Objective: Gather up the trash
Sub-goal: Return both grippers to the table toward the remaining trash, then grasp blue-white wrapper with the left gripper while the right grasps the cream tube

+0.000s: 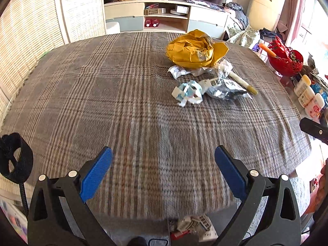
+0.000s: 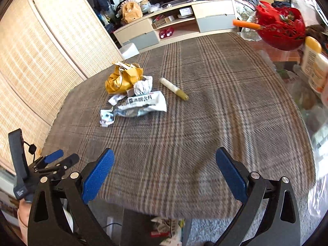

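1. Nearest the lens, the left gripper (image 1: 163,172) has its blue pads spread wide with nothing between them; the right gripper (image 2: 165,173) is likewise wide apart and empty. Both hover at the near edge of the plaid cloth (image 1: 102,102).
2. The trash sits together well ahead, toward the far side: a crumpled blue-white wrapper (image 1: 187,93) closest, a silver foil packet (image 2: 143,104) touching it, white paper scraps (image 1: 177,70), then the yellow paper ball (image 1: 194,50) behind.
3. A marker pen (image 2: 174,88) lies just beside the pile; whether it counts as trash I cannot tell.
4. Judged best: reach for the nearest wrapper first, pads straddling it, pressing lightly into the cloth so thin paper is pinched, not pushed.
5. A bin with litter seems to sit below the table edge (image 1: 192,225), partly hidden.
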Demonstrator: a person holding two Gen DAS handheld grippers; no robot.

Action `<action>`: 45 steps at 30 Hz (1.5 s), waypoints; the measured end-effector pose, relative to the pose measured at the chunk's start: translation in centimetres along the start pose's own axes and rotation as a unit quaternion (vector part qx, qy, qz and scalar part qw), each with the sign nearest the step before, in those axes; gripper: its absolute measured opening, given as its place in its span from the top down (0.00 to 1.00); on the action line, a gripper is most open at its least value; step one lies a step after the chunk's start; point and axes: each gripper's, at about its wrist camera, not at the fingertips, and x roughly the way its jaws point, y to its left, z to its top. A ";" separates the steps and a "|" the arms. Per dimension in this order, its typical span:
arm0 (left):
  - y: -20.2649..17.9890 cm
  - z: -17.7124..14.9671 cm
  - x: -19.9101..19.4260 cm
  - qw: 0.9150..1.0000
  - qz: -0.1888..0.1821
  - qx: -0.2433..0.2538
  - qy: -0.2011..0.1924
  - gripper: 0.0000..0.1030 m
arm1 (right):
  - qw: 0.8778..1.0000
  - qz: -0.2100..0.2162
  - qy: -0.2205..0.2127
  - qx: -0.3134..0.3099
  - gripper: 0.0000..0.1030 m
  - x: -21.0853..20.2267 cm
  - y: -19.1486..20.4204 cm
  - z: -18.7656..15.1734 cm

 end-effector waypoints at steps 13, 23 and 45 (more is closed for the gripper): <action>-1.2 4.5 5.4 0.999 -0.024 0.030 -0.010 0.17 | 1.000 -0.022 -0.006 0.006 0.37 7.0 -0.5 5.9; -2.0 6.7 8.7 0.999 -0.027 0.028 -0.005 0.35 | 1.000 -0.017 -0.012 0.018 0.45 10.2 -2.7 7.5; -1.3 6.0 6.8 0.999 -0.012 0.041 -0.003 0.80 | 0.992 -0.104 0.030 -0.071 0.85 11.0 -0.2 5.7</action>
